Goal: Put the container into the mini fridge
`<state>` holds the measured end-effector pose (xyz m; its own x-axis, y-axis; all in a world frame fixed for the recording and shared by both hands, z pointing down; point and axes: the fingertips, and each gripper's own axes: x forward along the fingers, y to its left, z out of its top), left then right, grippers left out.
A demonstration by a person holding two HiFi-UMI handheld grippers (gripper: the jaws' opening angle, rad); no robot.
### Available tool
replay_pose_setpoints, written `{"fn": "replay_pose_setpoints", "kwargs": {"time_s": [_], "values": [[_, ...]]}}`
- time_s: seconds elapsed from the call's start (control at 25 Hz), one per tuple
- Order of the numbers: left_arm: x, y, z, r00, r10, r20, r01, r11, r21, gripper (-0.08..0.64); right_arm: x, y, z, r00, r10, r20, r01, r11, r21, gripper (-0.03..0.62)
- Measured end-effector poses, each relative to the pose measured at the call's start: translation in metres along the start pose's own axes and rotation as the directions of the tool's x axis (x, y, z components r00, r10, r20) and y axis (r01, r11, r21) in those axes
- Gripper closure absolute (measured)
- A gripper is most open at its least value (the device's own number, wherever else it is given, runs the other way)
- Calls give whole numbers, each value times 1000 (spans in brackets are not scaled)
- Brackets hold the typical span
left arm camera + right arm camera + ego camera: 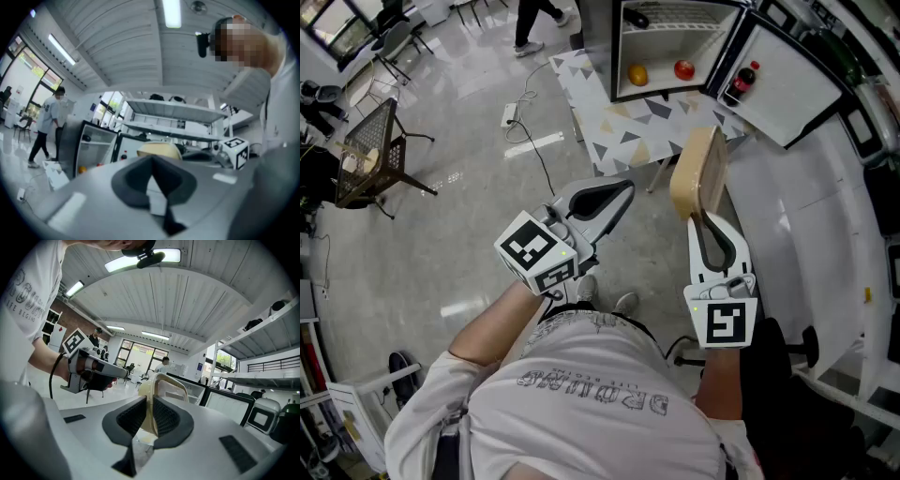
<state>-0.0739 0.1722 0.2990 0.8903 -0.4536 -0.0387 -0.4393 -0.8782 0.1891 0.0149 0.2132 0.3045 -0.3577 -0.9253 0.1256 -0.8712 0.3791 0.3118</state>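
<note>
The right gripper clamped the container on edge, its long axis aimed at the open fridge, short of it. Only the right gripper view showed the pads pinching its wall. The left gripper, jaws together and empty, hung further from the fridge.

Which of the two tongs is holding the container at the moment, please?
The right tongs: their jaws grip the beige container by its edge, while the left tongs are closed with nothing between them.
</note>
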Motion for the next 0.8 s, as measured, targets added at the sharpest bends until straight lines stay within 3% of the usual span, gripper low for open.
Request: {"fn": "replay_pose_setpoints", "kwargs": {"time_s": [0.8], "values": [[40,-43,-13,1000,23,-14,-23,999,23,552,-38,-41,-21,999,8,42,-8,1000,11,552]]}}
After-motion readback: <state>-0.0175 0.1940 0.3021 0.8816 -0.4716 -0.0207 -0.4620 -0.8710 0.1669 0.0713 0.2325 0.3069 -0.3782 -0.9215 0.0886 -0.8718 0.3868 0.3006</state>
